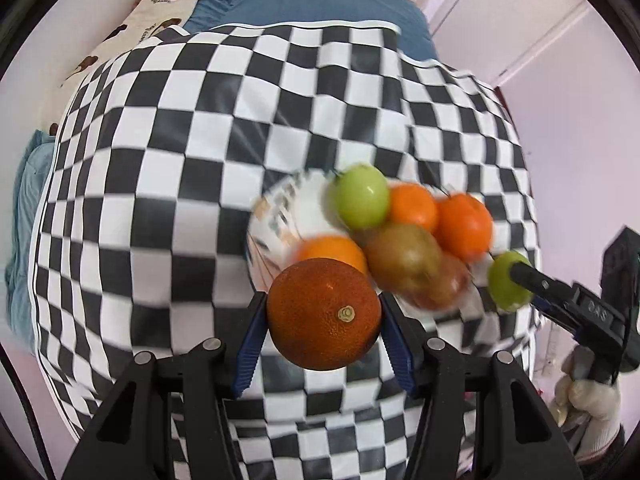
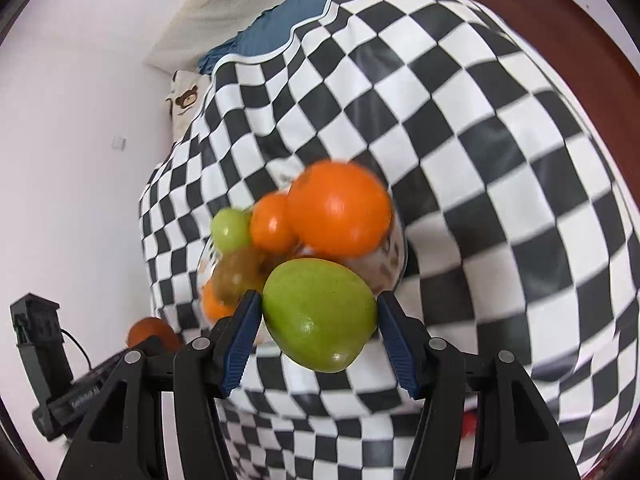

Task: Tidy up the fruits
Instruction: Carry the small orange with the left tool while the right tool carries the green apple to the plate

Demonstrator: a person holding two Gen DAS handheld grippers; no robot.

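Black gripper arms fill the bottom of both views. One dark orange fruit (image 1: 324, 314) is squeezed between the blue pads (image 1: 251, 346) of the left gripper (image 1: 324, 320), and it is held up above the checkered cloth (image 1: 180, 160). One big green fruit (image 2: 319, 314) is pinched the same way by the right gripper (image 2: 318, 320), with a blue pad pressed on each side of it.

Just past the held fruits, a white plate (image 1: 280, 208) with a pattern on its rim is seen on the black and white cloth. More fruit is piled on it: a small green fruit (image 1: 362, 196), three bright orange ones (image 1: 464, 226), a brown-green one (image 1: 402, 256) and a reddish one partly hidden under the pile. The plate and its fruit are blurred.

At the right edge of the left view, the right gripper is seen with its green fruit, gripped by a gloved hand (image 1: 592, 400). A blue sheet (image 1: 304, 4) and a teddy bear pillow (image 1: 160, 4) are seen beyond the cloth.
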